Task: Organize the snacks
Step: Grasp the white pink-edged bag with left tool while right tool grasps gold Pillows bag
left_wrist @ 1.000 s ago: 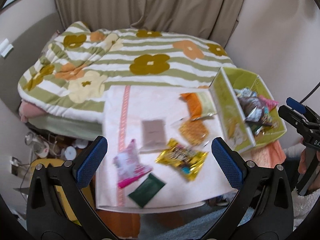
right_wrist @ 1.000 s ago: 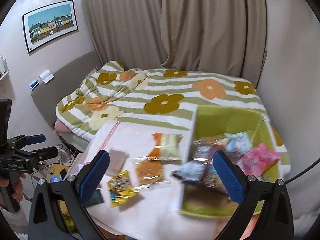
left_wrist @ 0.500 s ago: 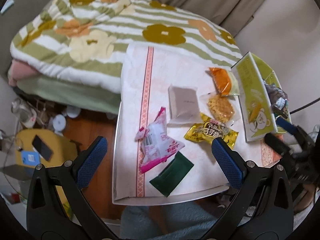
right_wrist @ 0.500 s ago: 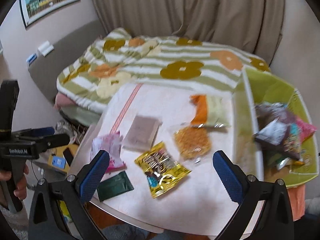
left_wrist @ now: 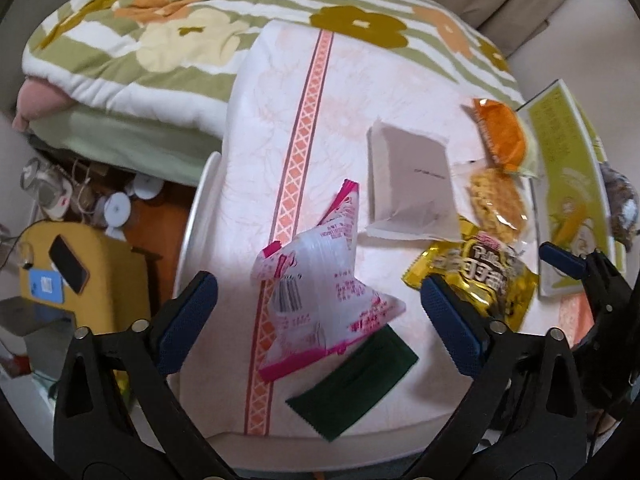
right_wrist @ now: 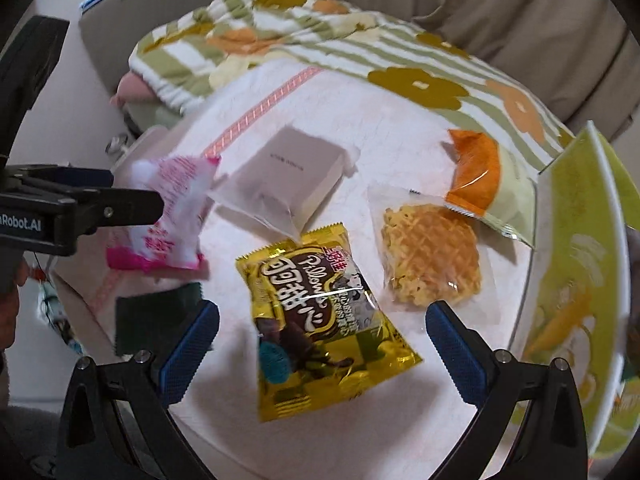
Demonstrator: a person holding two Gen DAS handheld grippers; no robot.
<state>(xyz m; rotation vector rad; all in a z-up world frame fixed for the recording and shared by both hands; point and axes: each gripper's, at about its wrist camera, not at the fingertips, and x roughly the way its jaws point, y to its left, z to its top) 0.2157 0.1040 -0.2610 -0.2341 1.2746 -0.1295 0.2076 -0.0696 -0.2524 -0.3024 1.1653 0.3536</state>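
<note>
My left claw (left_wrist: 316,312) hung open over the pink packet (left_wrist: 320,292). My right claw (right_wrist: 322,344) hung open over the yellow packet (right_wrist: 320,320), just beside the pink one.

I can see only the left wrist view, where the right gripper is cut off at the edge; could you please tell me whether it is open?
Observer: Yes. In the right wrist view the right gripper has its fingers wide apart, holding nothing, with the yellow packet between them.
Operator: Thank you. Part of that packet is hidden from me; does all of it rest on the cloth?
Observer: Yes, the whole packet shows there, resting on the white cloth.
</note>
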